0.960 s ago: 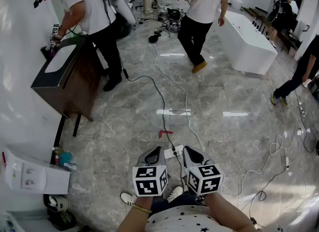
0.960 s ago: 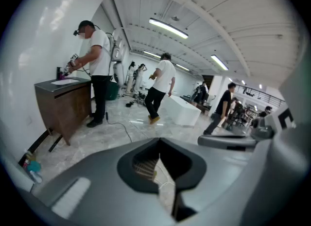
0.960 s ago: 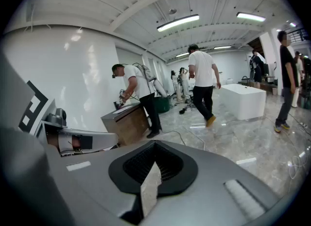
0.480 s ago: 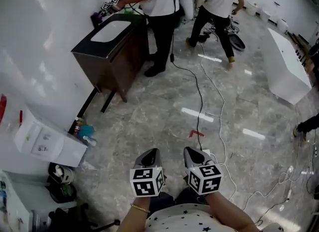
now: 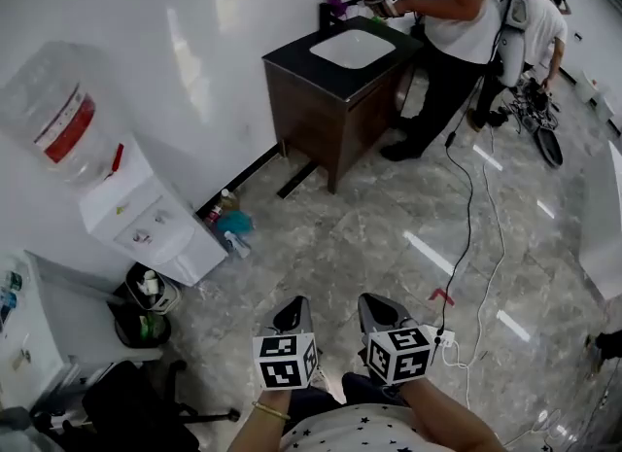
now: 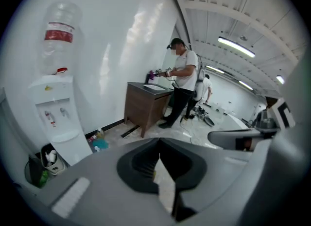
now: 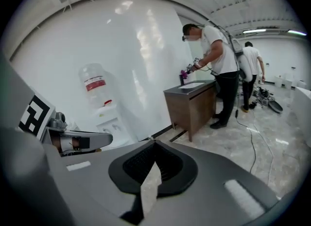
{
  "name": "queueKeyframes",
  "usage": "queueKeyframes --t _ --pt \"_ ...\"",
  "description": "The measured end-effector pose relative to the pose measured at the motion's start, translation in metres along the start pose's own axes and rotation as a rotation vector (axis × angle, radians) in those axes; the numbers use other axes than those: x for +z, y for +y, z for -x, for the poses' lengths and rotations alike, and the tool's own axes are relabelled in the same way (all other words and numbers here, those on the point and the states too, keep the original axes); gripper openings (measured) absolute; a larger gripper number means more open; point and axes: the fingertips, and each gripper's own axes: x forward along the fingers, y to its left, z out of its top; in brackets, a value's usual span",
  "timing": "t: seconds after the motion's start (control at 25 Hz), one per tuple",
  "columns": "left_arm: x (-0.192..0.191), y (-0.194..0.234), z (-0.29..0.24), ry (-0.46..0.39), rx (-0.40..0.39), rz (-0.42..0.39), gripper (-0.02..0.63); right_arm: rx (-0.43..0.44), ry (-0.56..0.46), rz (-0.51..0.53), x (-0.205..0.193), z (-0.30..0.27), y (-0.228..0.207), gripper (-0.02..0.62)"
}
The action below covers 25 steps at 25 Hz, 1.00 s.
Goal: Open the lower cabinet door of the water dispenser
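The white water dispenser (image 5: 146, 228) stands against the wall at the left, with a clear bottle (image 5: 56, 110) on top. Its lower front shows only at a steep angle in the head view. It also appears in the left gripper view as the dispenser (image 6: 54, 120), and in the right gripper view as the dispenser (image 7: 108, 119). My left gripper (image 5: 294, 306) and right gripper (image 5: 372, 302) are side by side at the bottom of the head view. Both are well short of the dispenser. The left gripper (image 6: 158, 140) and right gripper (image 7: 154, 142) are shut with nothing between the jaws.
A brown vanity cabinet (image 5: 335, 100) with a sink stands against the wall, and a person (image 5: 457, 13) works at it. Cables (image 5: 468, 236) run across the marble floor. A small bin (image 5: 146, 293) and cleaning bottles (image 5: 228, 225) sit beside the dispenser. A white table (image 5: 49, 338) is at far left.
The head view has swung left, so the dispenser moved from the left edge into fuller view and the vanity shifted right. Both grippers keep their place at the bottom, still shut.
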Motion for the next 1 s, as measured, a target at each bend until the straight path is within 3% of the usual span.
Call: queueKeyframes --t 0.24,0.56,0.84,1.0 --pt "0.001 0.142 0.016 -0.005 0.197 0.136 0.006 0.157 0.083 0.140 0.015 -0.090 0.099 -0.002" --pt "-0.033 0.282 0.034 -0.002 0.427 0.302 0.006 0.325 0.189 0.296 0.006 -0.192 0.195 -0.002" --pt "-0.069 0.391 -0.007 0.025 0.551 0.420 0.006 0.427 0.251 0.367 -0.014 -0.331 0.259 -0.002" --pt "-0.097 0.450 -0.062 0.039 0.556 0.440 0.008 0.438 0.265 0.417 -0.047 -0.434 0.279 -0.002"
